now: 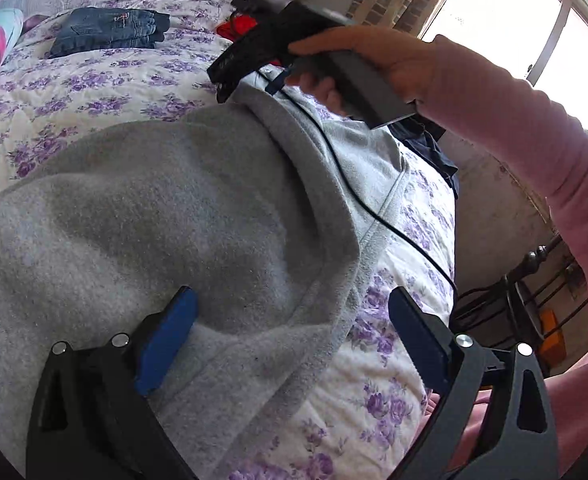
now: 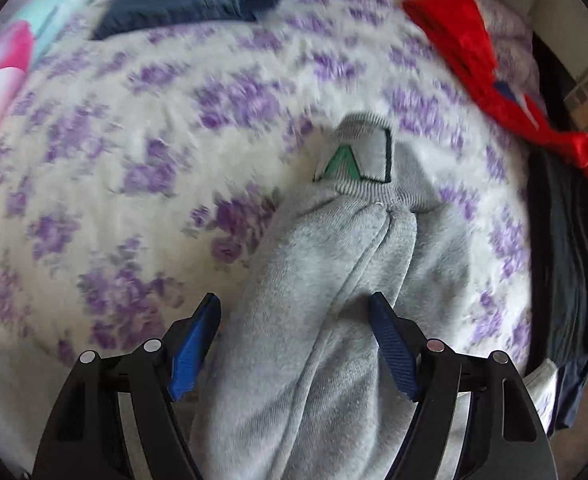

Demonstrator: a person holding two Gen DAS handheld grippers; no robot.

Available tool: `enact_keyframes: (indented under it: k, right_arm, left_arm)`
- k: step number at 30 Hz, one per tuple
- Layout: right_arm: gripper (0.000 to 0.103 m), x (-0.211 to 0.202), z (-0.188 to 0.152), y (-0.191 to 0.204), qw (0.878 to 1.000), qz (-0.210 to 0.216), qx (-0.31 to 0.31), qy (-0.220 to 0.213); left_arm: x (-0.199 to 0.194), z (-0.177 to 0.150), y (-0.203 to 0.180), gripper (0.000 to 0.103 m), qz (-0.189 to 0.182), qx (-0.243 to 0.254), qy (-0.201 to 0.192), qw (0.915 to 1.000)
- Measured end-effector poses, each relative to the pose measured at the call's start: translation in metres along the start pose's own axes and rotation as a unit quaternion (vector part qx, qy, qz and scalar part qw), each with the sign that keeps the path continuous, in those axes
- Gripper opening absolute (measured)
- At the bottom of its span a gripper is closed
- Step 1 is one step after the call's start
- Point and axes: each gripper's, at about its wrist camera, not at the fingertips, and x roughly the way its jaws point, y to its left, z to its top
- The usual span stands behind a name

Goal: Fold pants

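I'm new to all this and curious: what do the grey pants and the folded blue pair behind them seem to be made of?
The grey pants look like soft cotton-type fleece: matte, fuzzy nap, ribbed knit band. The folded blue pair looks like denim: faded blue, visible seams, stiff stacked folds. Exact fibres cannot be told.

Right wrist view: bedspread [image 2: 134,140] and red garment [image 2: 466,52] motion-blurred. Left wrist view: right gripper [image 1: 224,84] fingertips hidden behind grey pants [image 1: 154,208].
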Motion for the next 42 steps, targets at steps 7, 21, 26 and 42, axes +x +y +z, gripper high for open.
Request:
enact_keyframes:
  k: [7,21,26,42]
  right_arm:
    - [0.008,-0.028,-0.021,-0.048,0.994,0.099,0.030,-0.027]
    - [0.022,-0.043,-0.251,-0.266,0.781,0.457,0.349,-0.244]
    - [0.008,0.031,-0.321,-0.282,0.760,0.447,0.409,-0.235]
    - [0.016,-0.005,-0.230,-0.301,0.830,0.336,0.322,-0.307]
  left_arm:
    - [-0.002,-0.002,0.000,0.094,0.008,0.005,0.003,0.9999]
    - [-0.005,-0.001,0.004,0.096,-0.025,-0.009,-0.008,0.9996]
    - [0.002,-0.003,0.002,0.096,-0.012,0.003,-0.002,0.9999]
    - [0.008,-0.006,-0.005,0.098,0.013,0.036,0.009,0.9992]
